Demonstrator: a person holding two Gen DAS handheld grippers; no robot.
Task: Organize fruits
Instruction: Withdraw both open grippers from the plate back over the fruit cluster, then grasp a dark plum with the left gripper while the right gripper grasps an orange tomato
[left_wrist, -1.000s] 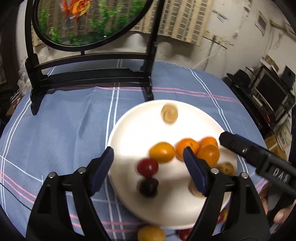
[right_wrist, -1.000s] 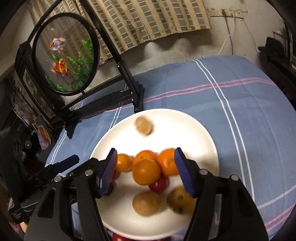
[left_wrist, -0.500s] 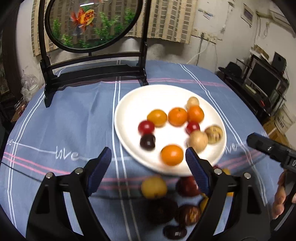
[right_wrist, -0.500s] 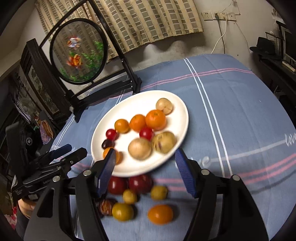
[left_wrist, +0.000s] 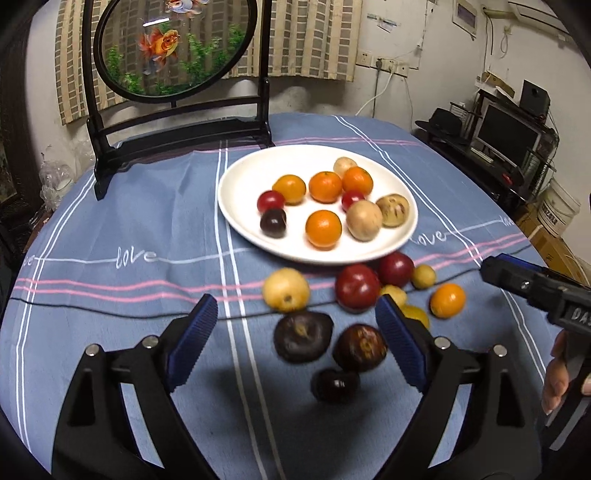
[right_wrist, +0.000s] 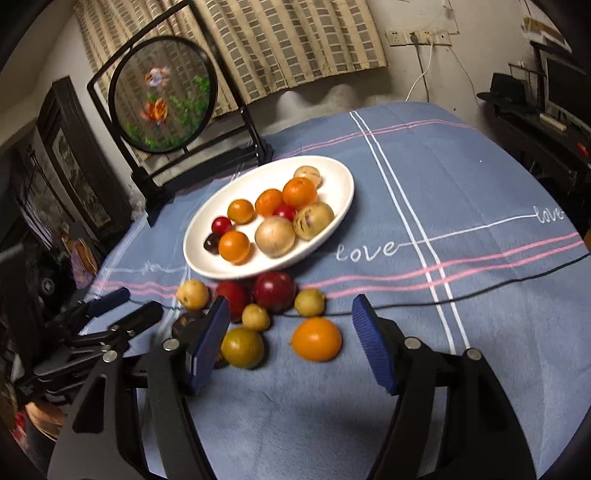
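- Tongs have drawn back from the plate (left_wrist: 236, 206) toward loose fruit (right_wrist: 316, 339) just before it.
- Left tongs (left_wrist: 291, 345) are opening, right tongs (right_wrist: 290, 341) open; both empty.
- Next pick is probably the blurred dark fruit (left_wrist: 303, 335).

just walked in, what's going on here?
A person holds two grippers over a table of fruit. Neither holds anything: the left gripper is opening above the dark plums, and the right gripper is open over a loose orange. The white plate already holds ten fruits; about ten more lie on the blue cloth.
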